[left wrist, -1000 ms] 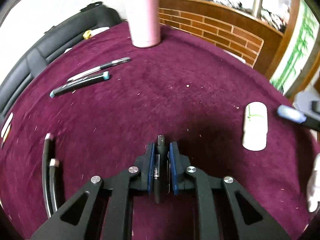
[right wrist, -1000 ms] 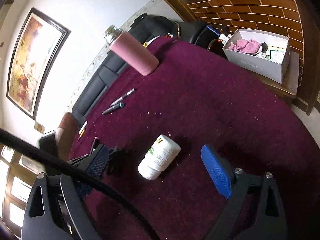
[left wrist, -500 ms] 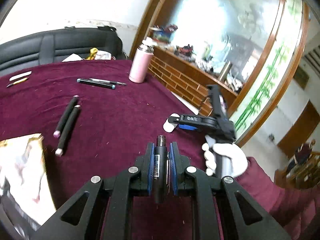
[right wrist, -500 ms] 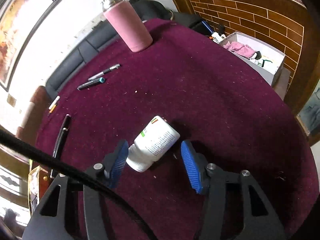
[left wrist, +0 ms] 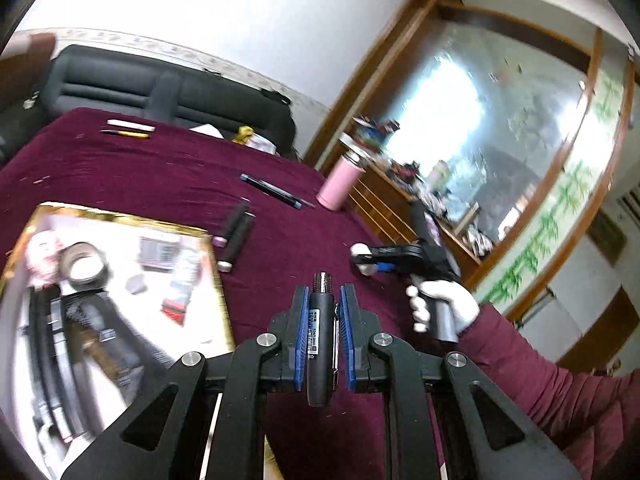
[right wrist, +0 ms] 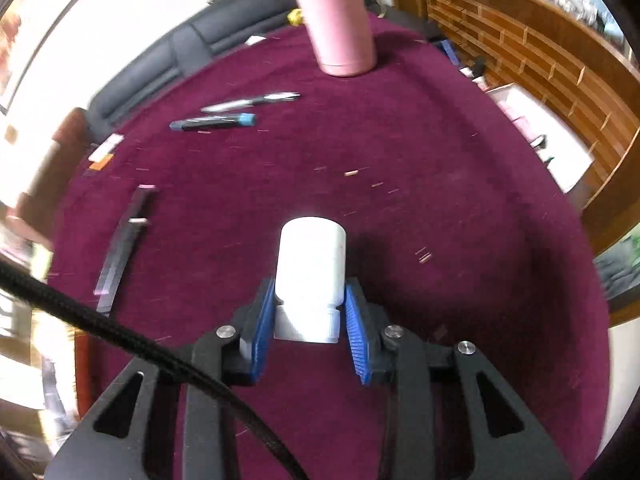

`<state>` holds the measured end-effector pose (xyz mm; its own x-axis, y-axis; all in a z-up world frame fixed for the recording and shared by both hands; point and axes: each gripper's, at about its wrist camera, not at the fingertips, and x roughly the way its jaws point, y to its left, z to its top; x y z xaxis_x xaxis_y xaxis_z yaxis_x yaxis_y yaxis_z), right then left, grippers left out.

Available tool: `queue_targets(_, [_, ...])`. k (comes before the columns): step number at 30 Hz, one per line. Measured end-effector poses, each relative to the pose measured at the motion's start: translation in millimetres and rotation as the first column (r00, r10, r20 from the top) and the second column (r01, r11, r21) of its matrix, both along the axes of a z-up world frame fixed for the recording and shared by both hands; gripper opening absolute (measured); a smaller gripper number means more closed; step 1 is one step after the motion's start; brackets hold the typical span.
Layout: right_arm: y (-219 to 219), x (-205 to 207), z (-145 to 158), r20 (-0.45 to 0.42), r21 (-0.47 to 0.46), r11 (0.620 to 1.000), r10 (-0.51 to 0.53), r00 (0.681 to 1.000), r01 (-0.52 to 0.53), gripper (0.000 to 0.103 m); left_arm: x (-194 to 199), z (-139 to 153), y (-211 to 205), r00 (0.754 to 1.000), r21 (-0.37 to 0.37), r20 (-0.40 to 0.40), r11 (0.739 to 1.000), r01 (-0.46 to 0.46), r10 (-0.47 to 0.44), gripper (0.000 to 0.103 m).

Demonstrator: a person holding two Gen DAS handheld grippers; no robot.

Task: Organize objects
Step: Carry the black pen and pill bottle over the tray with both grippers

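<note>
My left gripper (left wrist: 323, 308) is shut on a black pen (left wrist: 321, 344) and holds it above the maroon tablecloth (left wrist: 160, 168), near a gold-edged tray (left wrist: 224, 312). My right gripper (right wrist: 310, 308) is shut on a white pill bottle (right wrist: 312, 264) lying on the cloth; the pads grip it near its ribbed cap. The right gripper also shows in the left wrist view (left wrist: 370, 260), held by a white-gloved hand.
The gold-edged tray holds a tape roll (left wrist: 84, 268) and small items. Two dark markers (left wrist: 236, 236) lie beside it. A pink flask (right wrist: 336, 20), a pen (right wrist: 256, 100) and a blue-capped marker (right wrist: 212, 122) lie farther off. A white box (right wrist: 544, 136) sits beyond the table edge.
My right gripper closed onto the white bottle, which now points away from it. My left gripper rose and swung left with the pen, bringing the tray into view.
</note>
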<state>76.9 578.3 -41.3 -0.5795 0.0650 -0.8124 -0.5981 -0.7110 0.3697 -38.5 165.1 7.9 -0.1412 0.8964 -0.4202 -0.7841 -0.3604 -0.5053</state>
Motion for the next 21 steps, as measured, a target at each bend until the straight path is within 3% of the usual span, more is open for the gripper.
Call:
queue_targets(7, [-85.3,0.6,26.3,-0.136,-0.088,0.974,0.196,0.971,-0.209,0.031,-13.9,-15.5,-68.8,0.985,-0.001,0.032,0.985,-0.171,0.171,0.012])
queue_targets(14, [-191.0,-18.6,31.2,-0.186,-0.111,0.886,0.427,0.885,-0.451,0.032,-12.9,-40.3,-122.1,0.944,-0.076,0.052,0.944,-0.322,0.327,0.012])
queue_targets(21, [-278.0,-31.7,16.5,-0.129,-0.076,0.793,0.593,0.795,-0.604,0.032,-15.4,-51.5,-124.4,0.942,-0.074,0.094,0.946,-0.316,0.322,0.012])
